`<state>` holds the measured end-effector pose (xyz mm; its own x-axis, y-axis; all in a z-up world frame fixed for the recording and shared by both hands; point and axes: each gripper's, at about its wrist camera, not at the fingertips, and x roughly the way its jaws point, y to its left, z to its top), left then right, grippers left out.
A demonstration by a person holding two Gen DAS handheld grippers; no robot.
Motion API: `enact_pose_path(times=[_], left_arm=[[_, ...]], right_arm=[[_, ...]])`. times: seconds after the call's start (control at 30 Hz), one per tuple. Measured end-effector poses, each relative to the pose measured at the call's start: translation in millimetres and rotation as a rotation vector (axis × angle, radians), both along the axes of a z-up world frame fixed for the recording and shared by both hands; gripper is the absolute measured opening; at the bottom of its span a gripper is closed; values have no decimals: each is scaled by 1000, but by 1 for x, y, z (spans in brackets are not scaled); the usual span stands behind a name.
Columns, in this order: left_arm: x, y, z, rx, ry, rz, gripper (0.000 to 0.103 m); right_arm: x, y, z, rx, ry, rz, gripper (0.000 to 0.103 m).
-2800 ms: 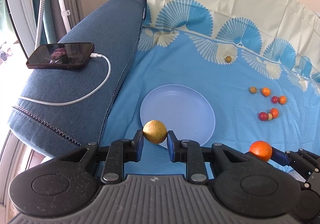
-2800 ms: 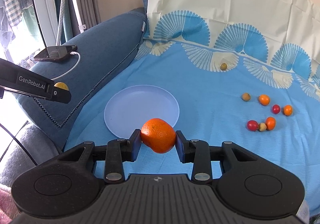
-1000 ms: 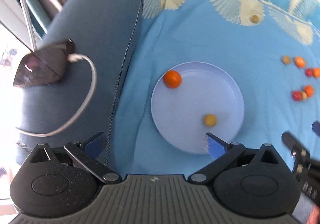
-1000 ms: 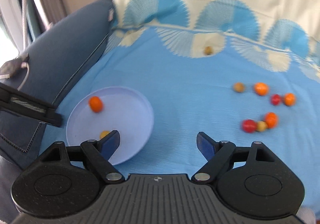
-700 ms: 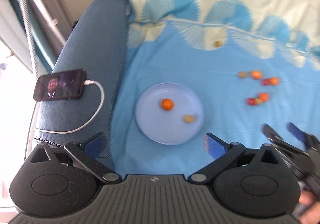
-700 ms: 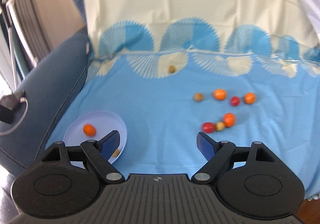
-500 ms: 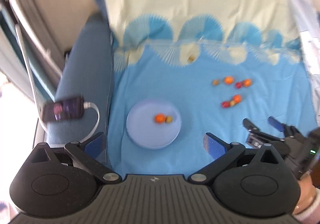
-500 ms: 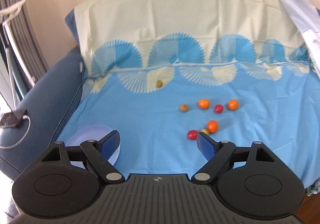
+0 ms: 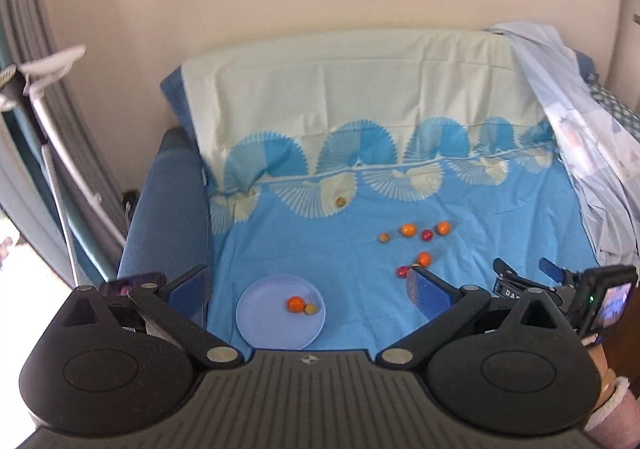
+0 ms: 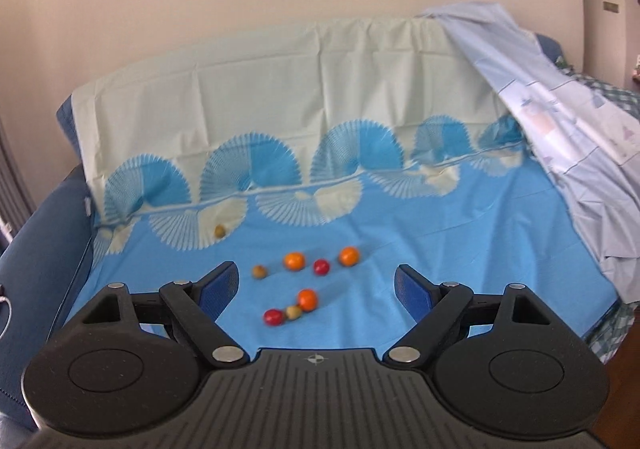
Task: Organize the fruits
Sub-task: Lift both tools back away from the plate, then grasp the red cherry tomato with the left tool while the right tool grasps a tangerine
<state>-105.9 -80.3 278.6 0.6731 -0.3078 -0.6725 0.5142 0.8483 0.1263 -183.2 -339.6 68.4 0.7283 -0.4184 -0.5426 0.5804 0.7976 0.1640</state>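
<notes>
**Two fruits plated, both hand-held grippers empty above a sofa strewn with the rest**

Between pick-ups: the left hand-held gripper [image 9: 308, 295] and the right hand-held gripper [image 10: 316, 287] each stand spread wide with nothing between the jaws, held well above the blue sheet [image 9: 304, 249] covering the sofa. The lilac plate [image 9: 256, 323], at about 7 o'clock on the sheet in the left wrist view, holds an orange fruit [image 9: 295, 303] touching a yellow-brown fruit [image 9: 310, 308] near its centre. Loose fruits [image 10: 306, 299] lie in a cluster at about 3 o'clock from the plate, and a lone brownish one [image 9: 340, 202] sits far back at 12 o'clock. The next move likely calls for lowering a spread gripper over one small round fruit, which may roll.
</notes>
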Motion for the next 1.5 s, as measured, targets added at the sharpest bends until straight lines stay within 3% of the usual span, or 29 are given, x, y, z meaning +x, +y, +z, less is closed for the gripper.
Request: enact_pose_path(times=[0.43, 0.63, 0.7, 0.83, 1.0, 1.1, 1.17, 1.37, 1.5], left_arm=[[-9, -15, 9, -50, 0, -21, 103], [40, -33, -19, -37, 70, 21, 103], [60, -40, -36, -30, 55, 26, 103], [104, -67, -78, 58, 36, 56, 103], [150, -112, -156, 127, 190, 48, 103], [169, -142, -210, 96, 257, -36, 103], [179, -163, -249, 75, 265, -104, 103], [208, -221, -358, 211, 228, -184, 103], [233, -234, -404, 295, 254, -179, 103]], right_arm=[[-16, -11, 1, -12, -5, -37, 87], [-15, -21, -7, -14, 5, -68, 89], [-13, -28, -12, -7, 7, -76, 89], [-6, -44, -28, -23, 23, -94, 90], [10, -72, -58, 18, 40, -92, 92], [27, -93, -82, 59, 59, -62, 93], [42, -105, -101, 86, 79, -35, 94], [96, -129, -167, 154, 160, 56, 94], [141, -140, -206, 248, 202, 114, 94]])
